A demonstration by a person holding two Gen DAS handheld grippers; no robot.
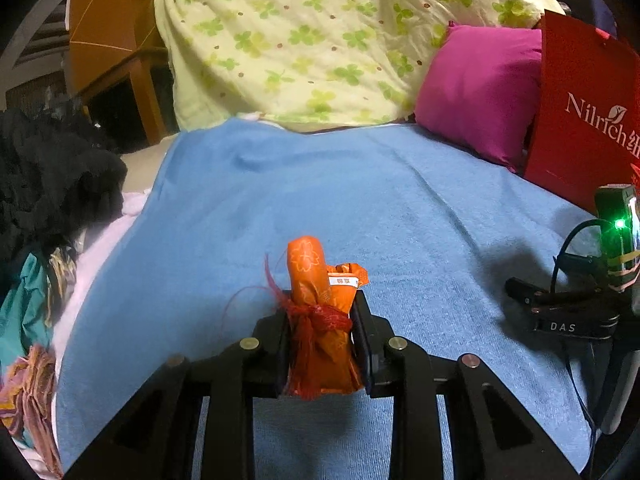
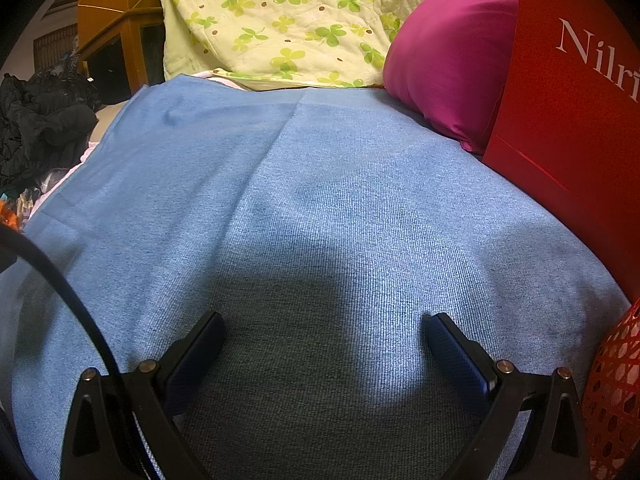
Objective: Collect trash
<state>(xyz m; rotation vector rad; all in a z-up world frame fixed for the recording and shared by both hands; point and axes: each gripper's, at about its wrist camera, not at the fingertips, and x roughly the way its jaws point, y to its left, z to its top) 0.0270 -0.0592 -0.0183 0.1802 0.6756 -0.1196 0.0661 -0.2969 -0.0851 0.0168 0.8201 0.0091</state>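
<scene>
My left gripper (image 1: 320, 312) is shut on an orange flower-print wrapper bundle (image 1: 316, 300), tied with a red net string, held above the blue blanket (image 1: 360, 200). My right gripper (image 2: 324, 332) is open and empty, low over the blue blanket (image 2: 300, 200). The right gripper also shows at the right edge of the left wrist view (image 1: 560, 304). A red paper bag (image 1: 580, 112) printed "Nilrich" stands at the right, and it also shows in the right wrist view (image 2: 568, 100).
A magenta pillow (image 1: 480, 88) lies beside the red bag, with a green clover-print quilt (image 1: 312, 40) behind. Dark clothes (image 1: 52, 184) pile up at the left edge of the bed. A red mesh net (image 2: 616, 392) shows at the right wrist view's lower right. A wooden cabinet (image 1: 116, 48) stands at back left.
</scene>
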